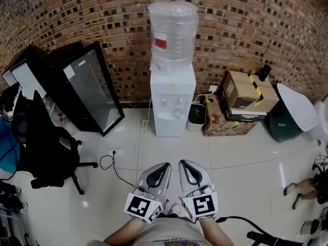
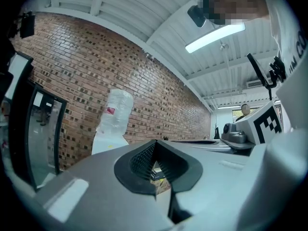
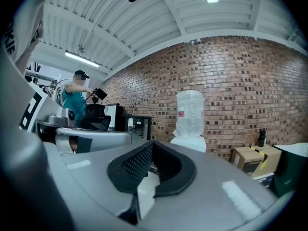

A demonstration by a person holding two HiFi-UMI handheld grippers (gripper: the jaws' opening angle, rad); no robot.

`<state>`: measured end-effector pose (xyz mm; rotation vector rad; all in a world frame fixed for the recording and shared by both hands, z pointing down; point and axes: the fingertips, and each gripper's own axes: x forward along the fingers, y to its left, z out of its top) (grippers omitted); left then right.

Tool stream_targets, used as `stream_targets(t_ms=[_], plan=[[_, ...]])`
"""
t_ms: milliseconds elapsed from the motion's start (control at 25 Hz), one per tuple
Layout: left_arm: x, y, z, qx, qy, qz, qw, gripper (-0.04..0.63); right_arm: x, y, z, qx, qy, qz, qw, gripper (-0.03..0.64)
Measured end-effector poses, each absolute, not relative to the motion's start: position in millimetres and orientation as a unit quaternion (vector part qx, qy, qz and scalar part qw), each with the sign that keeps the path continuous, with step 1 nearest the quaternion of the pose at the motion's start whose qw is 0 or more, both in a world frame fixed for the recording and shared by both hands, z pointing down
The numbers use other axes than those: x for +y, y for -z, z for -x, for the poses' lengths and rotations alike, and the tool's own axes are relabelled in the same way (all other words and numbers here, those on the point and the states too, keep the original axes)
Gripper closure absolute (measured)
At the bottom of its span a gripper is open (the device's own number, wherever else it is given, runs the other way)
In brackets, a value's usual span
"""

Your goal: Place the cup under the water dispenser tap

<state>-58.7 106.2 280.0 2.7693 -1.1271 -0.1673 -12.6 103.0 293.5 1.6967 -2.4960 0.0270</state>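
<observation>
One dispenser (image 1: 169, 122), white — clear bottle (image 1: 173, 35) atop

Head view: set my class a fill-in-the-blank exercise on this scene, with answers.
The dispenser stands against a ___ wall.
On it sits a clear ___.
The black bin stands to its ___ in the head view.
The left gripper and right gripper are both ___ (open/shut).
Answers: brick; bottle; right; shut.
</observation>
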Motion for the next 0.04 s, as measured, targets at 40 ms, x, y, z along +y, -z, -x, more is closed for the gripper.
stream_targets(t_ms=[40], plan=[[106.7, -282.0, 60.8, -0.375, 0.056, -0.923, 0.074, 0.603, 103.7, -292.9, 14.4, -0.824, -0.01, -0.563, 0.065, 0.612]])
